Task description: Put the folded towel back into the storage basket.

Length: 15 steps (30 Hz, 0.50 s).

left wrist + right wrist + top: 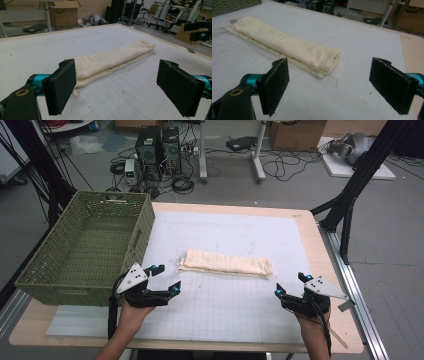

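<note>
Folded cream cloth (226, 264) lies flat mid-mat, right of green wicker basket (85, 245). Left gripper (165, 279) and right gripper (291, 285) flank cloth, jaws wide apart, holding nothing. Cloth ungrasped; basket empty; any transfer not yet begun.

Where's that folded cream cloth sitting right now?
In the high view the folded cream cloth lies mid-table on the white grid mat, right of the green basket, beyond both grippers.

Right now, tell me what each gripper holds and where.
Nothing. The left gripper and right gripper are both open, apart from the folded cloth.
</note>
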### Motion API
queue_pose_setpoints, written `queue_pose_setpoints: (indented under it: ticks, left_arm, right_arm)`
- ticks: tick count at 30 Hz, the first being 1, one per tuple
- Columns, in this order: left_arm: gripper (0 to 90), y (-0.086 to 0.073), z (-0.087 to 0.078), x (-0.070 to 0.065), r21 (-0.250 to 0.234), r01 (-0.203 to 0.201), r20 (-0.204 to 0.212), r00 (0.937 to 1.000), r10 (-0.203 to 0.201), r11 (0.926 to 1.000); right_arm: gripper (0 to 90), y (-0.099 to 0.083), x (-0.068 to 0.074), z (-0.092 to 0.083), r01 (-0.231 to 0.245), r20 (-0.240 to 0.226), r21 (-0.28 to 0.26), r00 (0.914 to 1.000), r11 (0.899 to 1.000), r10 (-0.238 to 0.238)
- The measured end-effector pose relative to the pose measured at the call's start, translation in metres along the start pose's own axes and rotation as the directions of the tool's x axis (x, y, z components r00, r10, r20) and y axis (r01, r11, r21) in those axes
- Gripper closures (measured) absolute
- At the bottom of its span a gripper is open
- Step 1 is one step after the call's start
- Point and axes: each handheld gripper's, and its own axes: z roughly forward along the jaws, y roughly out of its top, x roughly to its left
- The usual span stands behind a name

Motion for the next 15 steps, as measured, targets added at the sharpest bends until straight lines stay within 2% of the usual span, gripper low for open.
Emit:
queue_pose_setpoints:
  ticks: [7, 15]
  left_arm:
    - [16.8, 0.002, 0.002, 0.003, 0.026, 0.021, 0.003, 0.9998, -0.022, 0.9994]
    - [18.6, 0.023, 0.012, 0.013, 0.058, 0.037, -0.014, 0.9992, -0.036, 0.9976]
  right_arm:
    - [14.9, -0.001, -0.001, 0.000, -0.001, 0.002, 0.005, 1.0000, 1.000, 0.001]
    - [14.9, -0.002, -0.002, -0.001, -0.009, 0.000, 0.008, 1.0000, 1.000, 0.009]
